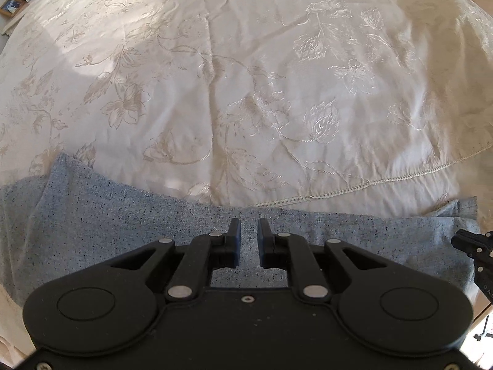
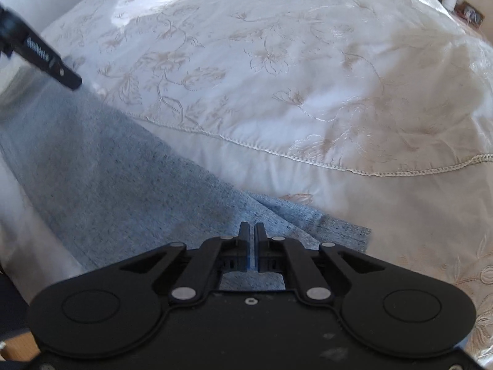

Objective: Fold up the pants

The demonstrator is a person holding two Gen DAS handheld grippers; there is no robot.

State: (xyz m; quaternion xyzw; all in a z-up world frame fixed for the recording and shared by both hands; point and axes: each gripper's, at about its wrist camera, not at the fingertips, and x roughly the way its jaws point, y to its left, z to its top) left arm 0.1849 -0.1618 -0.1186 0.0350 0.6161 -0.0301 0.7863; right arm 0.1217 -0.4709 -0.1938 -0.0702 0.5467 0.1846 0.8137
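A: Pants (image 1: 123, 231) lie as a long band along the bed's (image 1: 246, 77) near edge. Left tool (image 1: 248, 240)?
B: Over mid-band, jaws slightly apart, nothing gripped.
A: Right tool (image 2: 252, 243)?
B: At the band's hem end, closed; grip on cloth unclear.

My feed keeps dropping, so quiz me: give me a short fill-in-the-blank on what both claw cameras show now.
1. The pants are speckled ____ fabric.
2. They lie on a bedspread embroidered with a ____ pattern.
3. The claw whose fingers are nearly together is the ____ one.
4. The left claw hangs over the pants with a visible ____ between its fingers.

Missing words: blue; floral; right; gap
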